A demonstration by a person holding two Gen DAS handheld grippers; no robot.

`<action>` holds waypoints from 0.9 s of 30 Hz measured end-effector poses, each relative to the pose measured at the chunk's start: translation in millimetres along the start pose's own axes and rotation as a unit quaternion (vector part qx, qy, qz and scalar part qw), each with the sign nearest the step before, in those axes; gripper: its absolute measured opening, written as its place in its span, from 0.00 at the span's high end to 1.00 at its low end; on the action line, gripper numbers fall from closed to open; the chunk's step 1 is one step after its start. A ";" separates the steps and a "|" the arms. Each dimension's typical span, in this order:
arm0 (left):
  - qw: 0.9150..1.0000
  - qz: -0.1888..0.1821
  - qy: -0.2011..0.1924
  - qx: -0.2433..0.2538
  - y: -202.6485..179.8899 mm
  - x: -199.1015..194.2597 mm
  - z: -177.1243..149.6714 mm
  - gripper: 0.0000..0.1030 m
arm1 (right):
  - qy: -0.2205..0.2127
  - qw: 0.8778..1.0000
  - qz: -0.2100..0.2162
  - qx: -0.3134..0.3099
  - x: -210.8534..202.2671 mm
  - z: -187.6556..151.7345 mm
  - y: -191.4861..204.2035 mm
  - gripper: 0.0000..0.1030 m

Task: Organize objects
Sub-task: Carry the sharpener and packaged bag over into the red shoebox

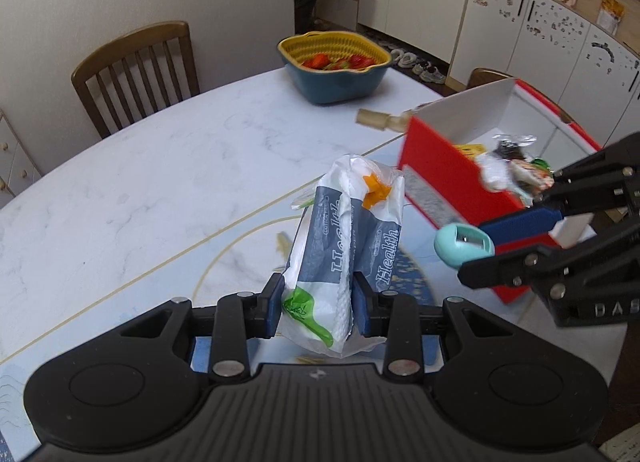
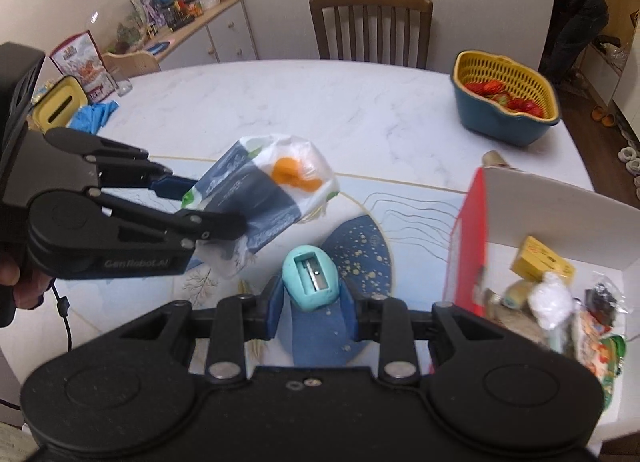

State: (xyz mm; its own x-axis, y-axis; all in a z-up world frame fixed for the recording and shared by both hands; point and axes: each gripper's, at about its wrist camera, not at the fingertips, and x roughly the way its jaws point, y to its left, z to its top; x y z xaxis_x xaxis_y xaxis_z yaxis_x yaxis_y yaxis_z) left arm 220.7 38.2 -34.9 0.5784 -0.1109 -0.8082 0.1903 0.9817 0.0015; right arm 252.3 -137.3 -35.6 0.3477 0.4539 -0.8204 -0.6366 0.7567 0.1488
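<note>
tissue pack (image 1: 344, 246): white and grey-blue plastic wrap, orange mark at the far end, pinched between the left tongs (image 1: 318, 302), off the table, sticking forward past the tips.
sharpener (image 2: 311, 276): teal, egg-shaped, blade slot facing up, pinched between the right tongs (image 2: 310, 312).
box (image 2: 464, 258): red outside, white inside, open, cluttered with packets, right of both tongs.

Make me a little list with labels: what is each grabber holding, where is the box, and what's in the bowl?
left gripper: jaws shut on the tissue pack, lifted off the table
right gripper: jaws shut on the teal pencil sharpener
red box: open, to the right, snacks and small packets inside
bowl: blue with yellow strainer, strawberries in it, far side of table
</note>
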 end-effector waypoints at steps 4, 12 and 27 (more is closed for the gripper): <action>1.000 0.003 -0.002 0.001 -21.5 -10.1 1.2 0.67 | -0.012 1.000 0.003 0.003 -19.6 -7.9 -11.9 0.72; 1.000 0.001 -0.008 0.009 -71.5 -18.1 11.8 0.66 | -0.022 1.000 -0.003 0.009 -46.0 -24.2 -47.2 0.72; 0.999 -0.007 0.000 0.038 -159.4 14.5 48.6 0.66 | -0.030 0.999 -0.025 0.037 -79.5 -59.5 -137.8 0.72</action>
State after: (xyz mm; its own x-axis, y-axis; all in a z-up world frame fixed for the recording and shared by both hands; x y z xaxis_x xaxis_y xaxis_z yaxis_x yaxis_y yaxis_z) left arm 237.4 -127.4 -18.2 0.5752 -0.1247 -0.8085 0.2582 0.9655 0.0347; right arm 271.4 -305.6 -23.6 0.4194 0.4409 -0.7935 -0.5657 0.8106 0.1513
